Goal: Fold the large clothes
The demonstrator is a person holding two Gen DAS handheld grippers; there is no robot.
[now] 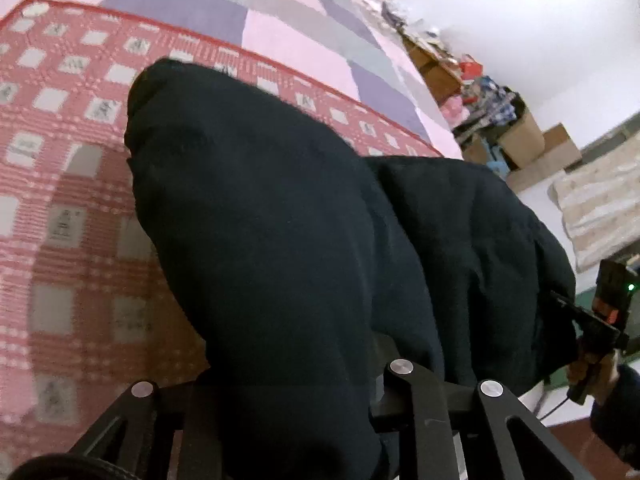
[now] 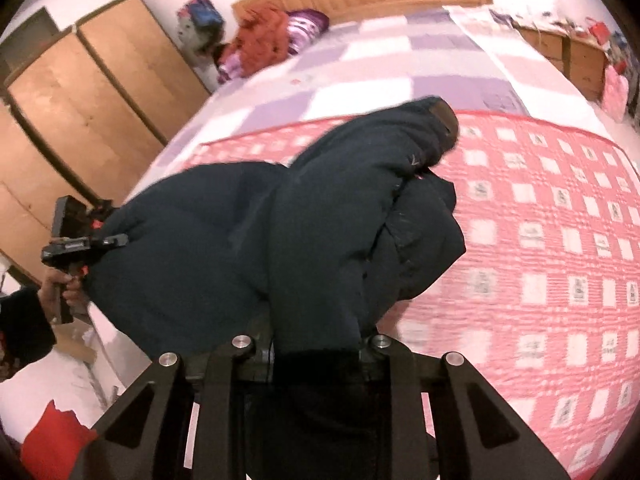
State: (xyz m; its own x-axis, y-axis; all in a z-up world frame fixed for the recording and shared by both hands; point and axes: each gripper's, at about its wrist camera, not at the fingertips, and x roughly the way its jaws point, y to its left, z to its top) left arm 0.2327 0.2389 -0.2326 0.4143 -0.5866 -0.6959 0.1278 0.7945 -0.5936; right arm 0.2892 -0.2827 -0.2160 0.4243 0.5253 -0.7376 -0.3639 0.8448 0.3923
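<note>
Left wrist view: the left gripper point(image 1: 288, 420) is clamped on a dark padded coat point(image 1: 280, 220), whose bulk is draped ahead of the jaws over the red checked blanket point(image 1: 60, 200). To its right, the right gripper point(image 1: 576, 316) is seen gripping the same coat. Right wrist view: the right gripper point(image 2: 316, 364) is closed on the cloth, probably so that the hem is held taut for a fold.
</note>
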